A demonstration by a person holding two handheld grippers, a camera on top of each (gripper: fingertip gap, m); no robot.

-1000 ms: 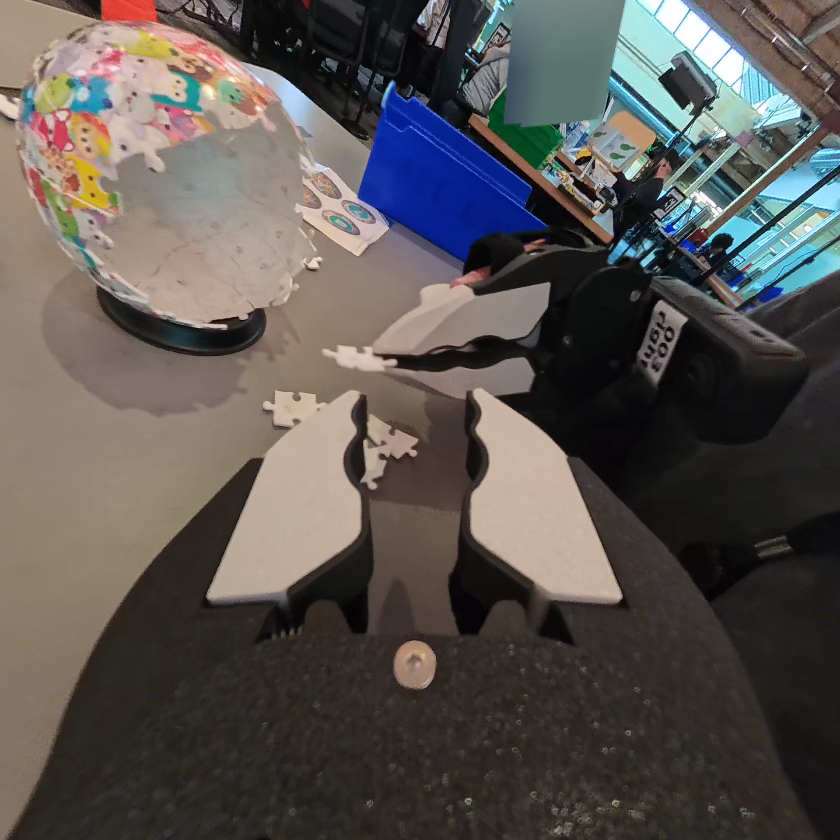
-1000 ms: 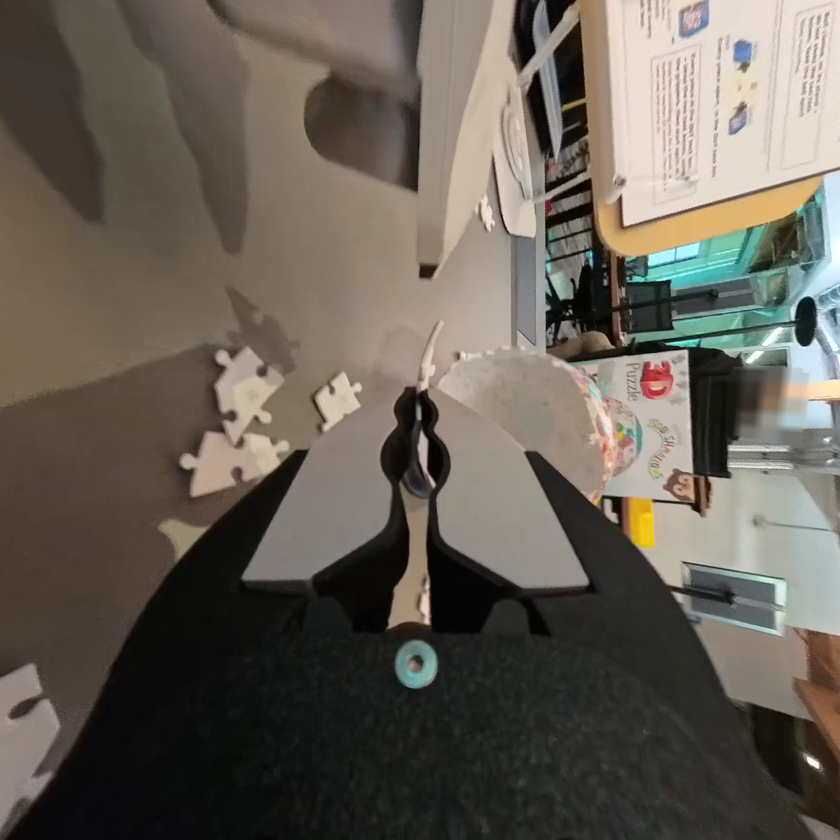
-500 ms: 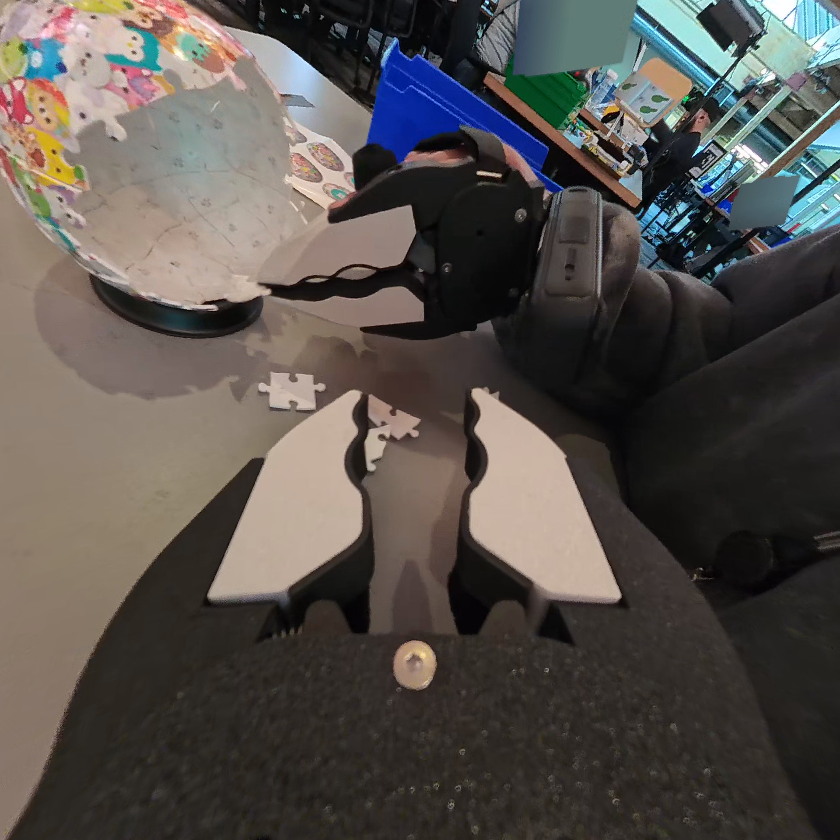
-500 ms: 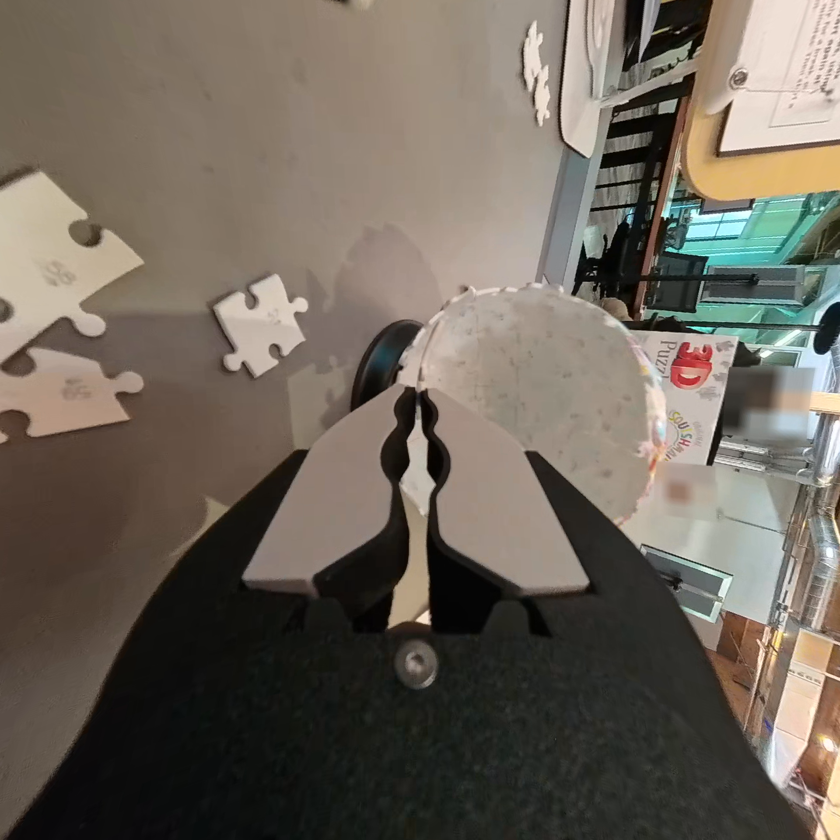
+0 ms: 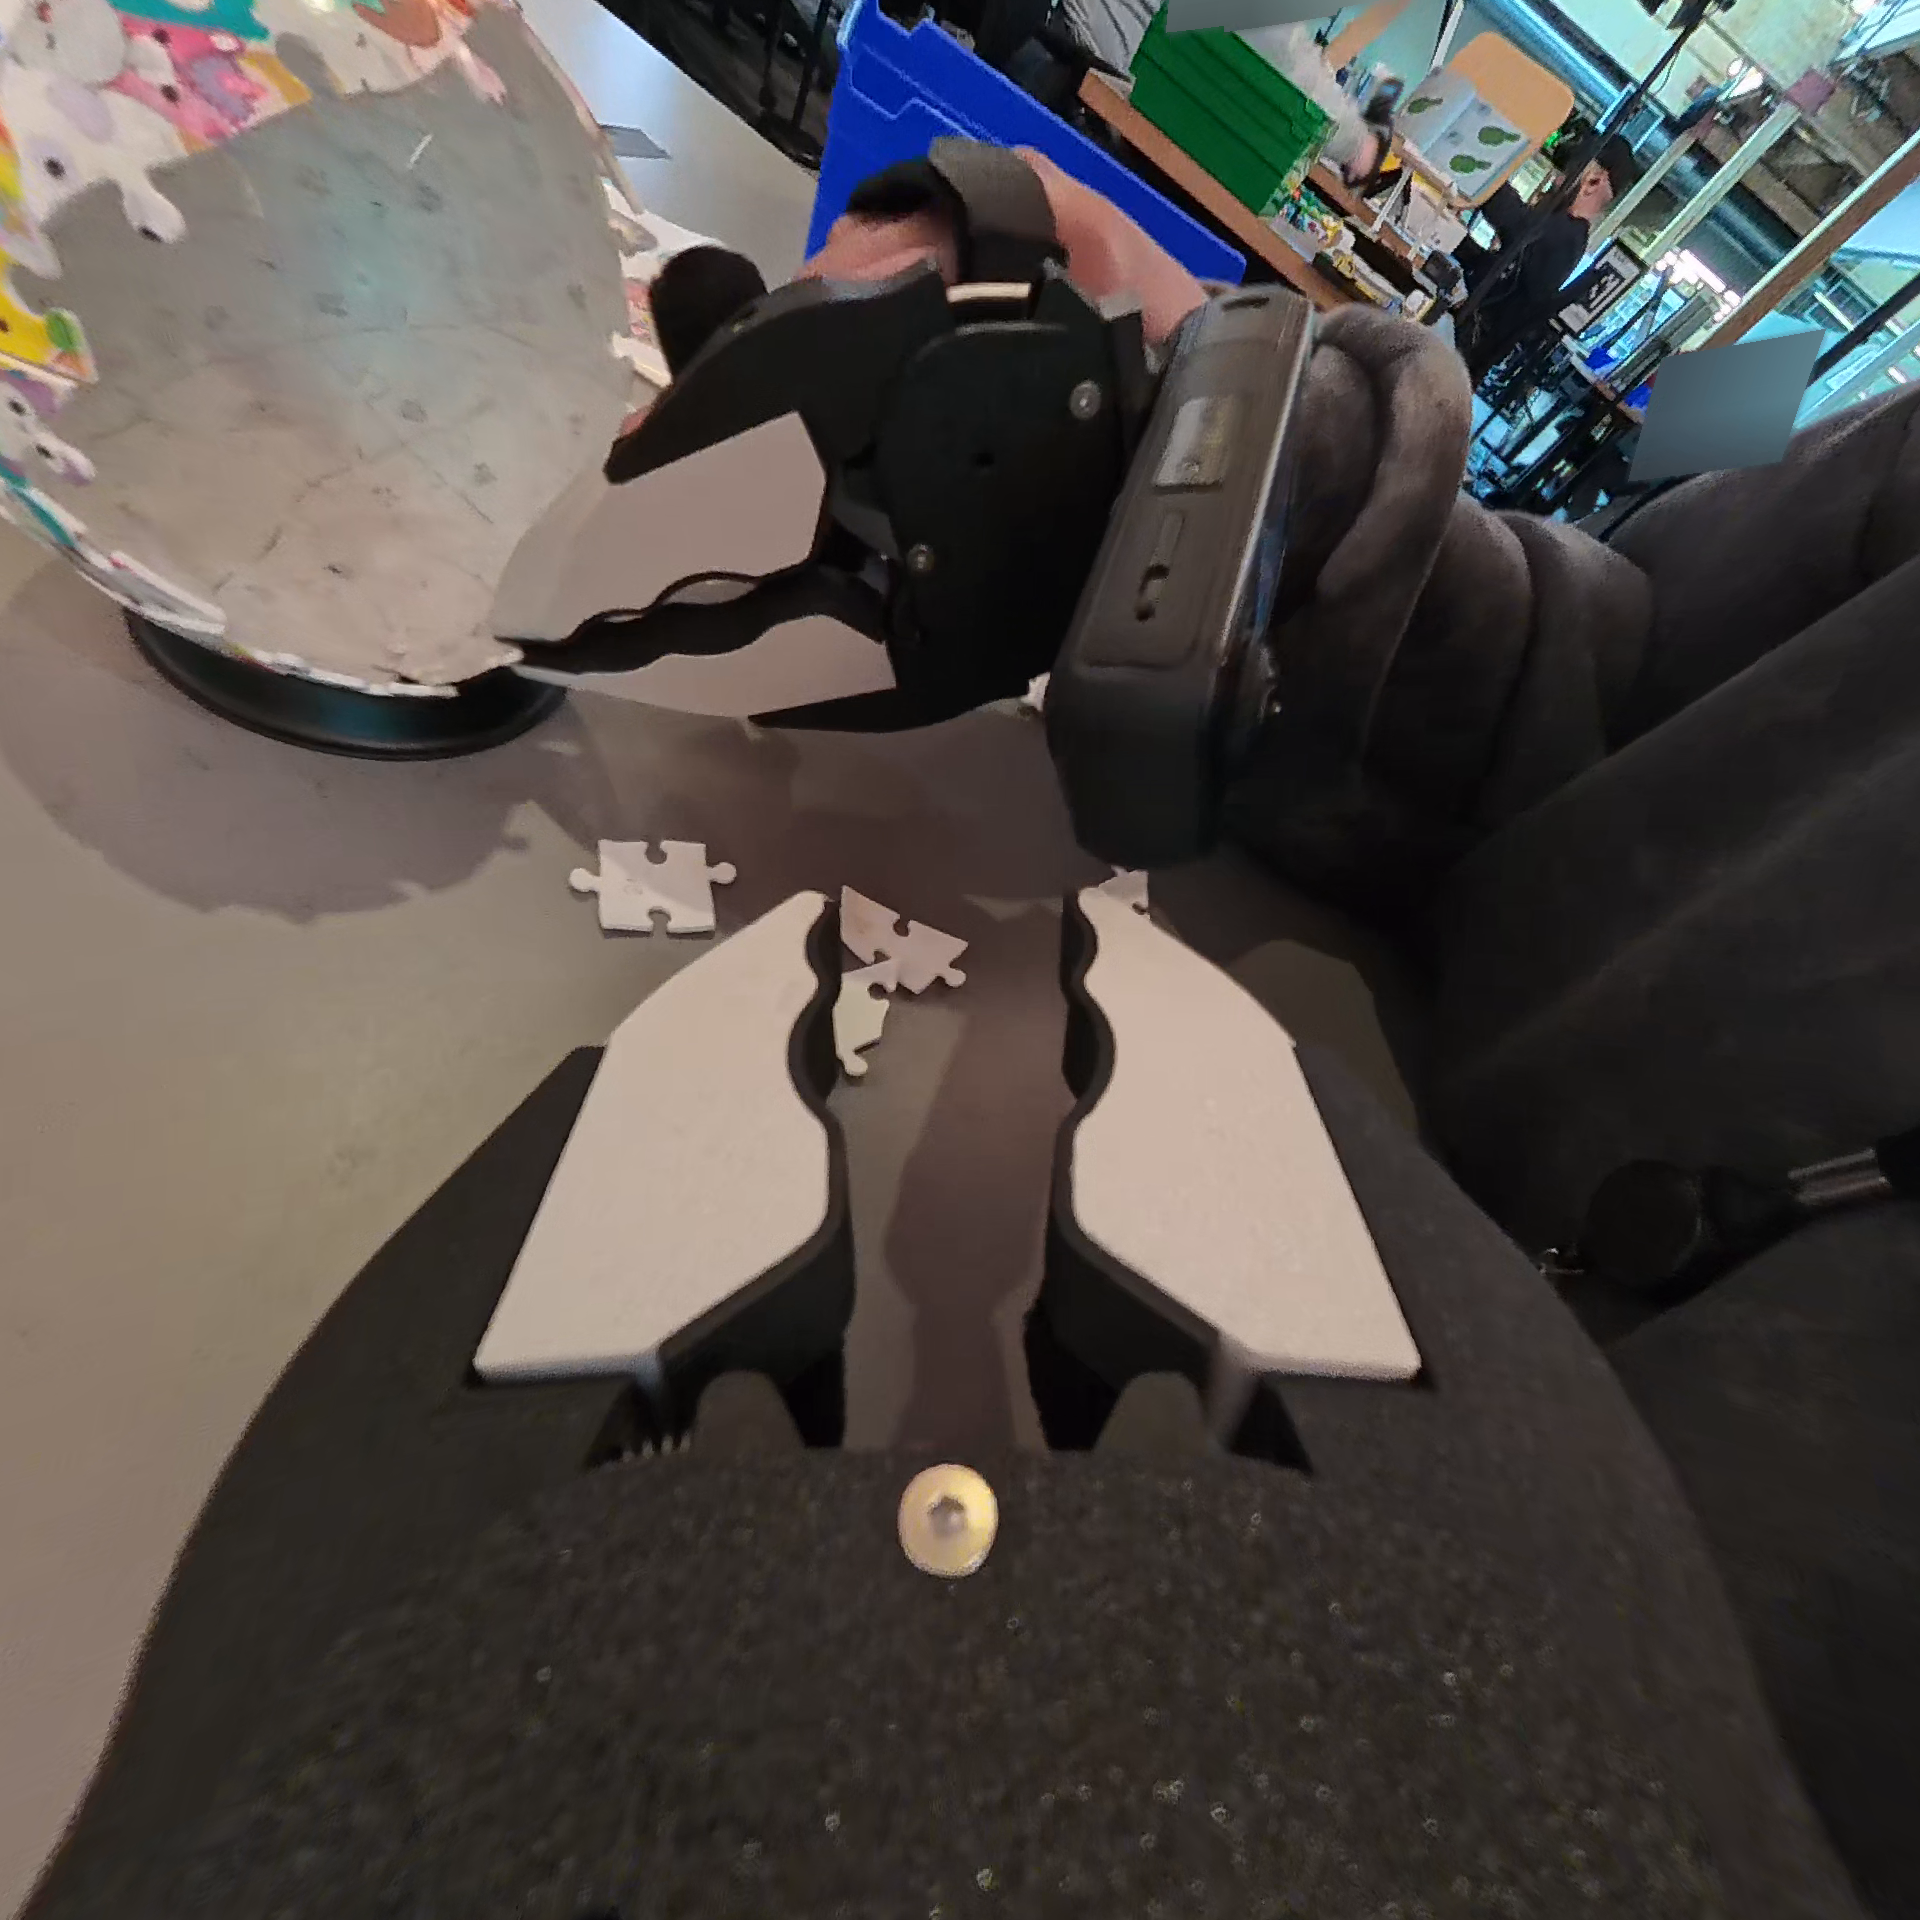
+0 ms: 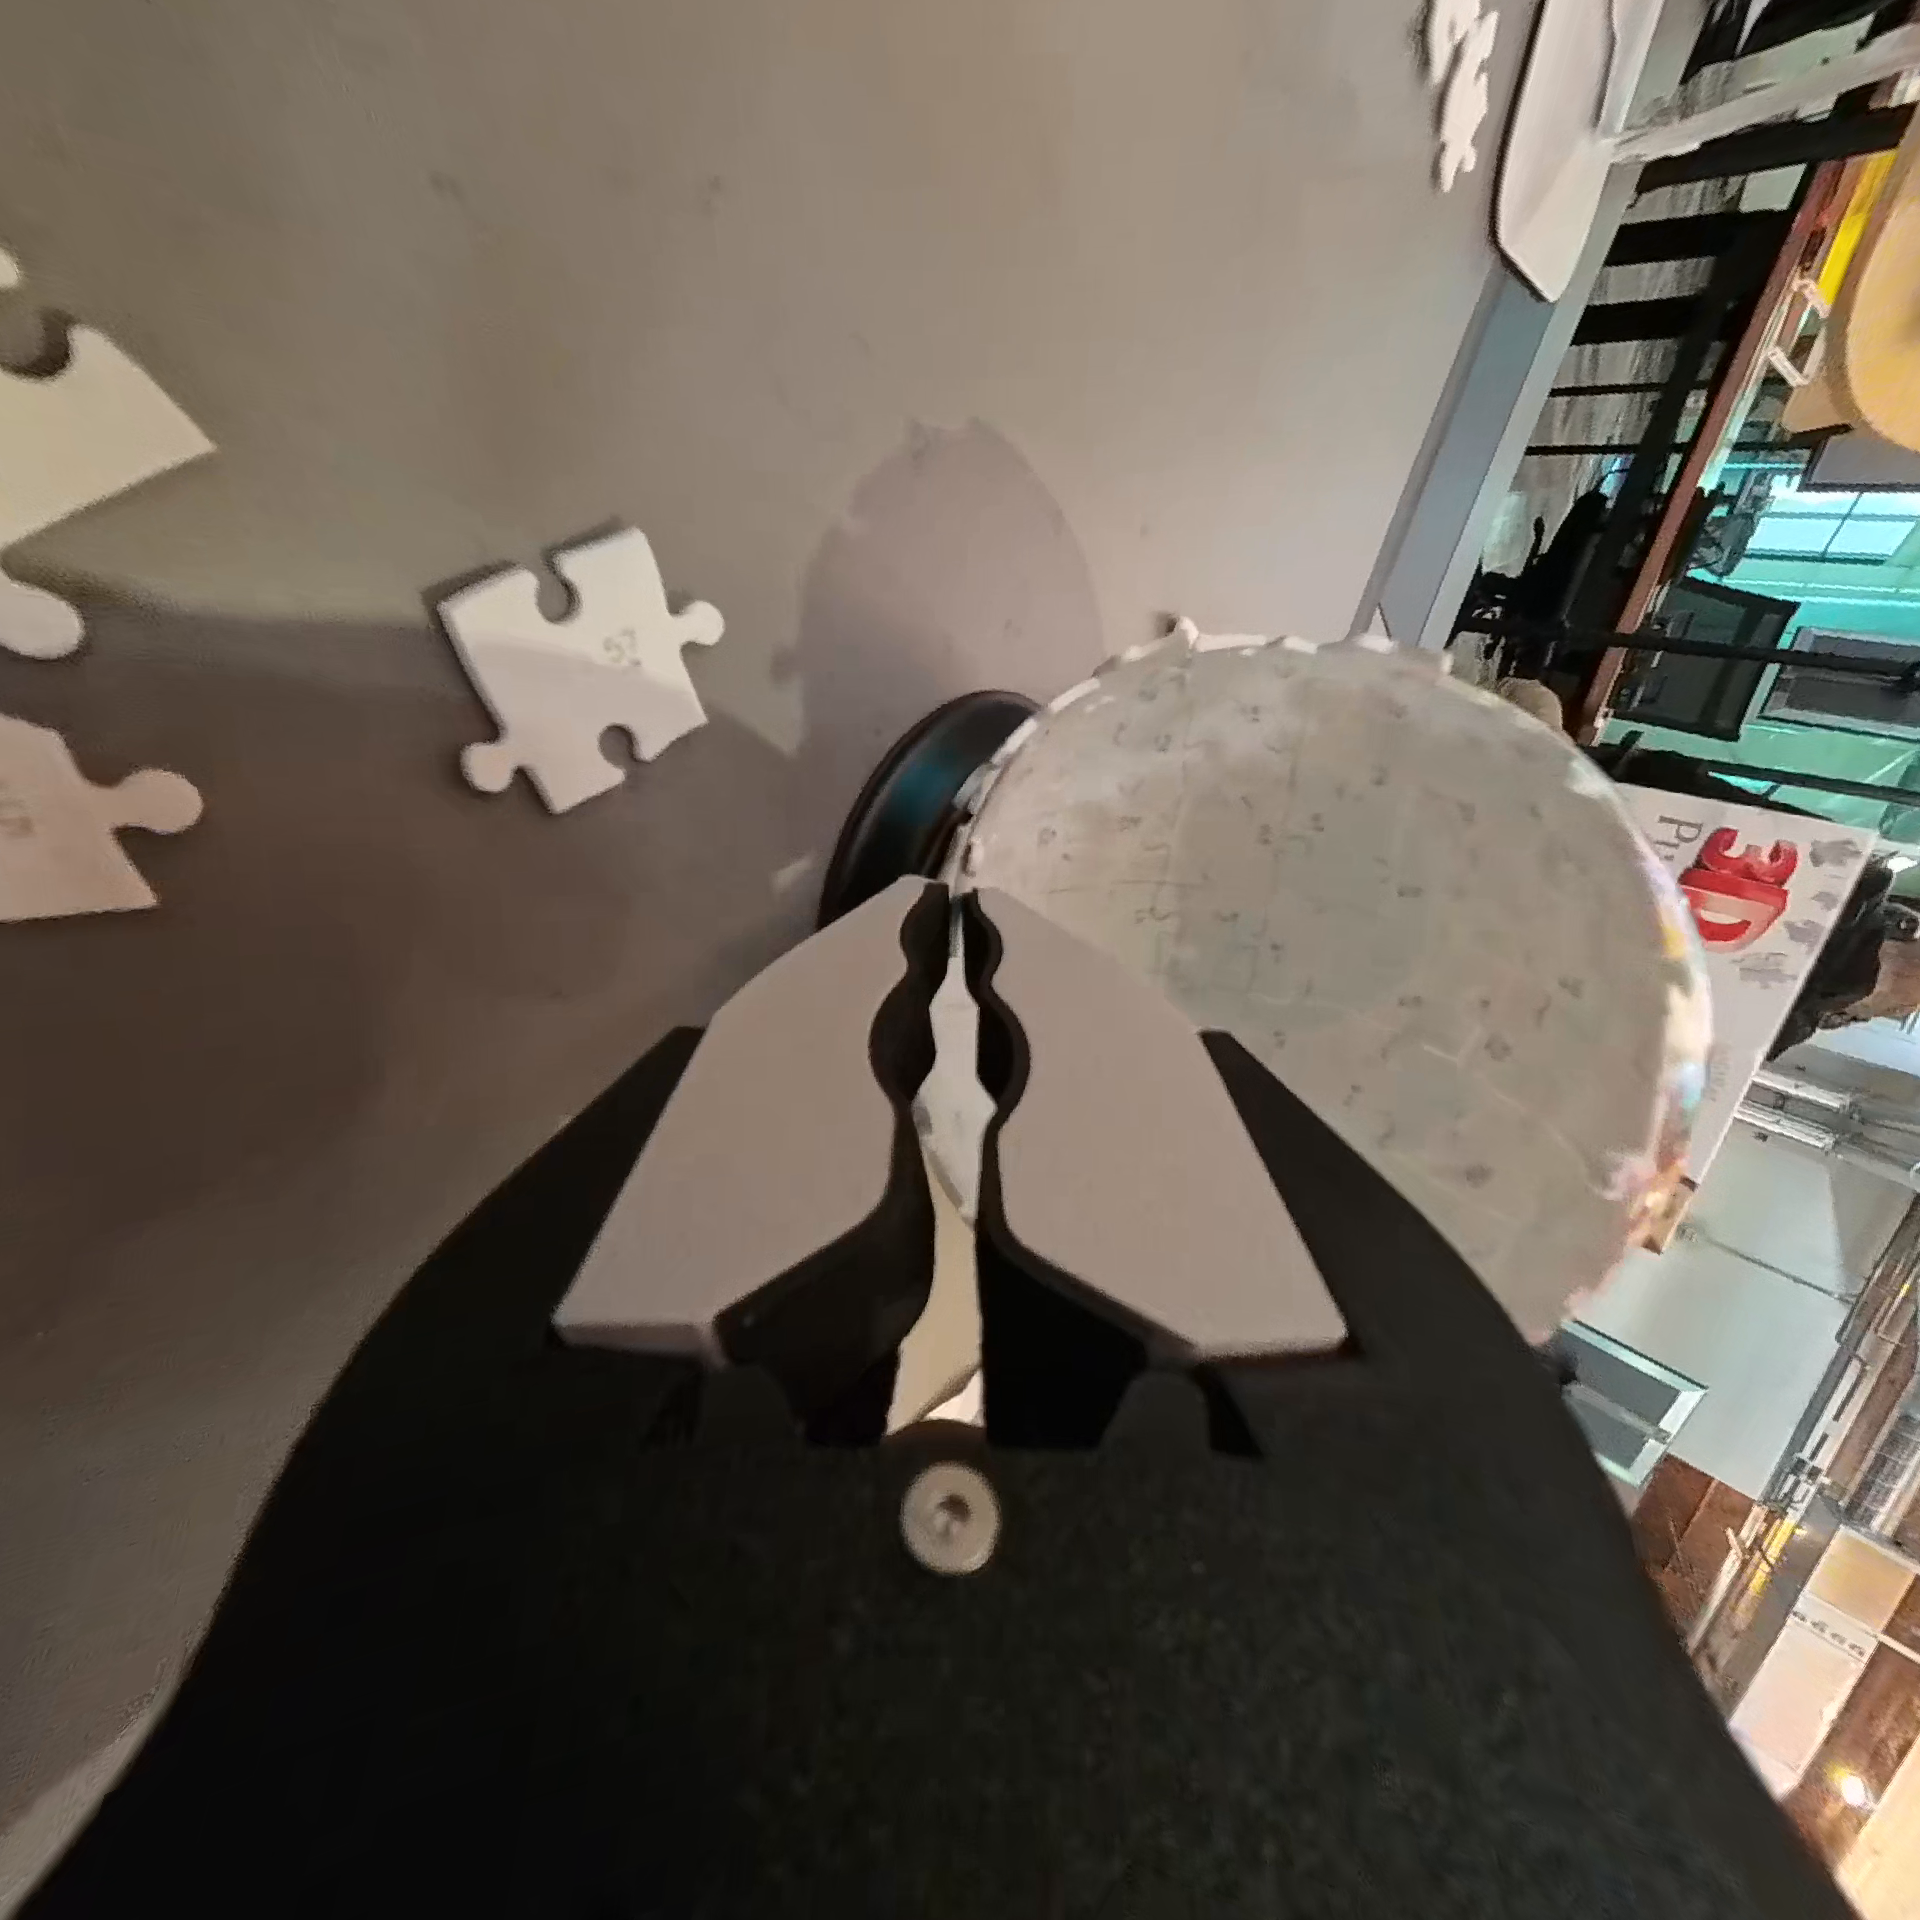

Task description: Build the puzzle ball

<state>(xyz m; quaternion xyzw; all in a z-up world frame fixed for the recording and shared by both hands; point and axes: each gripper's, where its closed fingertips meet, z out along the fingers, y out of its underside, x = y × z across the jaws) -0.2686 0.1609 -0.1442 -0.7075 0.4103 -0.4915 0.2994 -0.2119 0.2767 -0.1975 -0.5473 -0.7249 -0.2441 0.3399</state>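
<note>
While the half-built, colourful puzzle ball (image 5: 260, 343) stands on its black ring base (image 5: 343, 707) on the matte grey worktop (image 5: 208, 1091), the right gripper (image 6: 951, 914) fingers clamp a thin white puzzle piece (image 6: 951, 1049) at the ball's edge; the left gripper (image 5: 945, 935) fingers are spread and empty above loose white pieces (image 5: 655, 883), with blue bins (image 5: 935, 94) beyond.

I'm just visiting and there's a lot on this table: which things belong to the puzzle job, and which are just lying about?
Part of the job:
puzzle ball on its black stand
held piece in the right gripper
loose pieces
left gripper, open

Lying about:
blue bin
green crates
puzzle box
</note>
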